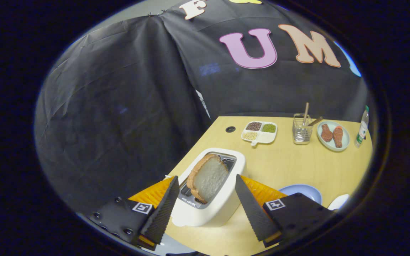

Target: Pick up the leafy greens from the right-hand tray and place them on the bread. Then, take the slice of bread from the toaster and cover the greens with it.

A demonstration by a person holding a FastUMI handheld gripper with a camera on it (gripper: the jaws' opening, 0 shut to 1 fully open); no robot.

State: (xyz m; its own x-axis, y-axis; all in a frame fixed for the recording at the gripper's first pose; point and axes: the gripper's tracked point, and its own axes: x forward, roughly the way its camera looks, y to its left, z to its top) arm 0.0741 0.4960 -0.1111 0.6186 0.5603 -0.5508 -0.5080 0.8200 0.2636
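**White toaster lined up between the fingers**

White toaster (214, 199) sits on the wooden table (290, 167) with the bread slice (208, 177) sticking up out of its slot. Gripper (206, 193) is spread wide, fingers either side of the toaster, not touching the bread. Far right there's a sectioned dish (259, 132), a wire holder (302, 130) and a green plate (333, 135).

Your light wood tabletop (290, 167) carries a white toaster (214, 209), white divided dish w/ grains (259, 132), clear glass utensil holder (301, 129), green plate w/ 2 brown pieces (333, 136), plastic bottle (362, 128), pale blue plate (303, 192).
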